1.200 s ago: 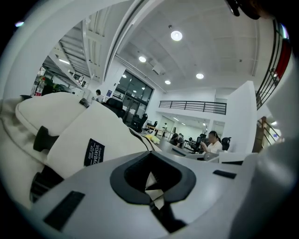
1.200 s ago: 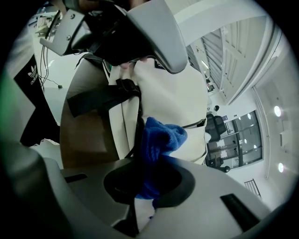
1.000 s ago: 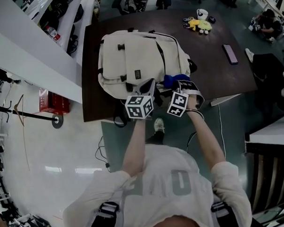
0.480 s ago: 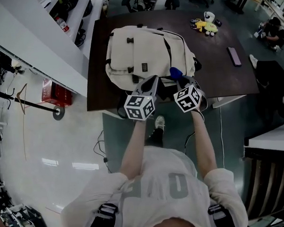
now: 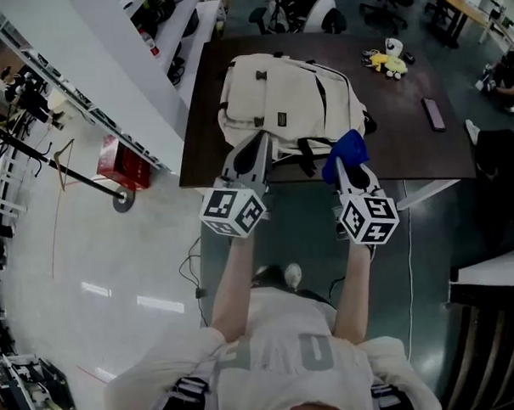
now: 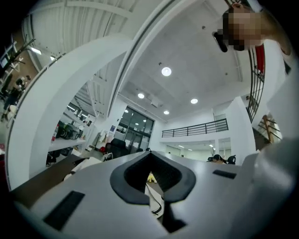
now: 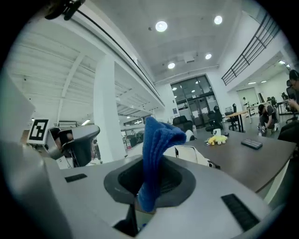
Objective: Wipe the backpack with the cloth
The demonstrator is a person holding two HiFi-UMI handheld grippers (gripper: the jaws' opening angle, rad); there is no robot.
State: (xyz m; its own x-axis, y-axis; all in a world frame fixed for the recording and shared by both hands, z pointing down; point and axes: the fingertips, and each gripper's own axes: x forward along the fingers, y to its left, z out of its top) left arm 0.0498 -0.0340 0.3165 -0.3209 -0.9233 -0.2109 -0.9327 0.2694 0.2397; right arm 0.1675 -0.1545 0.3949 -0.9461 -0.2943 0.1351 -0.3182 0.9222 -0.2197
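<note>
Clamping the blue cloth (image 5: 348, 146), right claw (image 5: 341, 168) has pulled back off the backpack (image 5: 286, 92) ahead; left claw (image 5: 255, 143) closed, empty; wiping looks paused

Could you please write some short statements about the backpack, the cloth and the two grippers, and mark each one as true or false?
1. The right gripper holds the blue cloth in its jaws. True.
2. The left gripper grips a strap of the backpack. False: its jaws are together with nothing between them.
3. The backpack lies on the dark table. True.
4. The yellow toy sits on top of the backpack. False: it lies on the table near the far right corner, apart from the backpack.
5. The cloth is folded flat on the table. False: it stands up out of the right gripper's jaws.
</note>
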